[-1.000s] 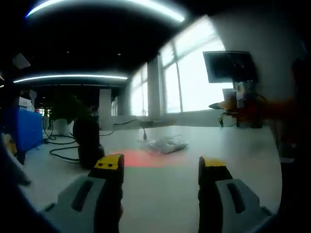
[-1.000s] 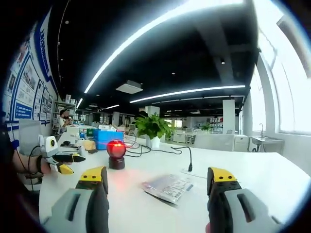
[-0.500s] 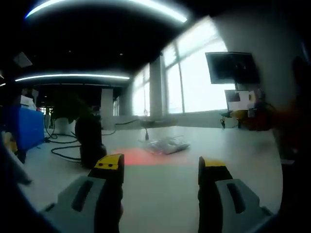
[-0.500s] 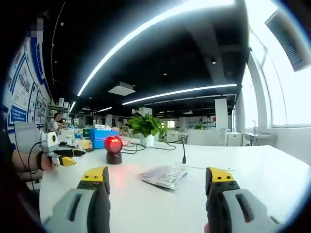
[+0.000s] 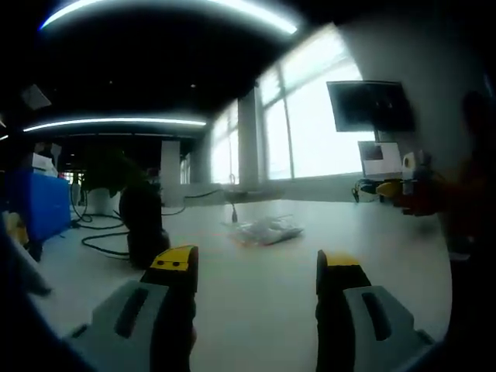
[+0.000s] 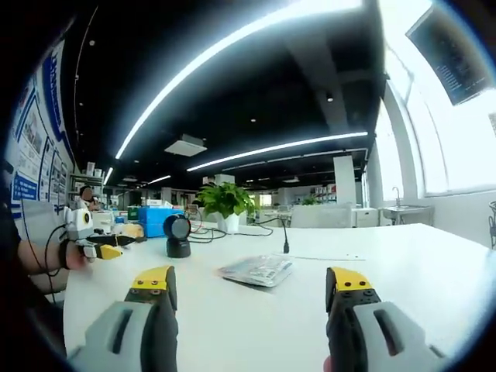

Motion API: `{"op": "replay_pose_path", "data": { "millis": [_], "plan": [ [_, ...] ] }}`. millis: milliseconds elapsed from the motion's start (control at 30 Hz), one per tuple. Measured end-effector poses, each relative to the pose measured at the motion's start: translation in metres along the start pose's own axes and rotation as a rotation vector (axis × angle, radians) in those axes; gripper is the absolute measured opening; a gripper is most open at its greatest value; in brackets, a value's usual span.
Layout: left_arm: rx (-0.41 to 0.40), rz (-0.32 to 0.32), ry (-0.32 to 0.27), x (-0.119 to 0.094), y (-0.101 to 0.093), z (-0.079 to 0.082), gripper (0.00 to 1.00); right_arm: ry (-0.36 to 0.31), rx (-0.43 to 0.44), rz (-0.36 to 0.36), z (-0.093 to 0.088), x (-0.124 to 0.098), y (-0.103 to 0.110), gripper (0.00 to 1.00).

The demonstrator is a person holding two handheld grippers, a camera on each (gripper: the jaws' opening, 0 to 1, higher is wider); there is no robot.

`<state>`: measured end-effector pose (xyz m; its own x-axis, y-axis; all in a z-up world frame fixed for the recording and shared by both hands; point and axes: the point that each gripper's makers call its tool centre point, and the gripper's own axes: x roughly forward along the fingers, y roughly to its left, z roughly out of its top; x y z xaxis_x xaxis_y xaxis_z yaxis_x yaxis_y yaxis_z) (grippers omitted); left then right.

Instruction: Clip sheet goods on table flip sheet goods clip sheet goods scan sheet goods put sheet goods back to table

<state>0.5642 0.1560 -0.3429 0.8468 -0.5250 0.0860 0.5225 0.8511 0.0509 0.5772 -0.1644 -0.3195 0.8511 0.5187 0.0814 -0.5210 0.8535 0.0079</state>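
One packet of sheet goods (image 6: 256, 270), flat and wrapped in clear film, lies on the white worktop (image 6: 256, 325) roughly midway between the two tools, and its free, unweighted edges probably make it easy to clip from either side. In the left gripper view the same packet (image 5: 266, 229) sits ahead of the jaws and well apart from them. A single scanner (image 6: 177, 235), a dark round head on a short stand, stands on the worktop near the packet and to its left in the right gripper view; in the left gripper view it is the dark upright shape (image 5: 143, 225) left of the jaws, presumably kept close so the packet can be carried to it in one short sweep. The right hand-held gripper (image 6: 253, 285) hangs above the worktop with its jaws spread wide and nothing between them, aimed at the packet. The left hand-held gripper (image 5: 258, 267) is likewise spread and empty, and it also shows at the left of the right gripper view (image 6: 99, 249), held off the worktop's edge. Two tools, one packet and one scanner: by my reading the first clip has not yet been made. A leafy plant (image 6: 225, 203) and cables (image 6: 232, 231) stand farther back.
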Motion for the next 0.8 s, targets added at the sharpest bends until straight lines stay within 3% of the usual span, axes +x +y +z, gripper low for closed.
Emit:
{"op": "replay_pose_path", "data": {
  "millis": [267,667,800],
  "plan": [
    [0.008,-0.001,0.0,0.0,-0.001,0.0,0.54,-0.003,-0.002,-0.032,-0.013,-0.006,0.001,0.72],
    [0.008,0.009,0.0,0.0,0.0,0.0,0.54,-0.035,-0.016,-0.051,-0.011,-0.012,-0.002,0.71],
    [0.006,0.011,0.001,-0.001,0.001,0.0,0.54,-0.087,-0.039,-0.073,-0.002,-0.02,-0.007,0.68]
  ]
}}
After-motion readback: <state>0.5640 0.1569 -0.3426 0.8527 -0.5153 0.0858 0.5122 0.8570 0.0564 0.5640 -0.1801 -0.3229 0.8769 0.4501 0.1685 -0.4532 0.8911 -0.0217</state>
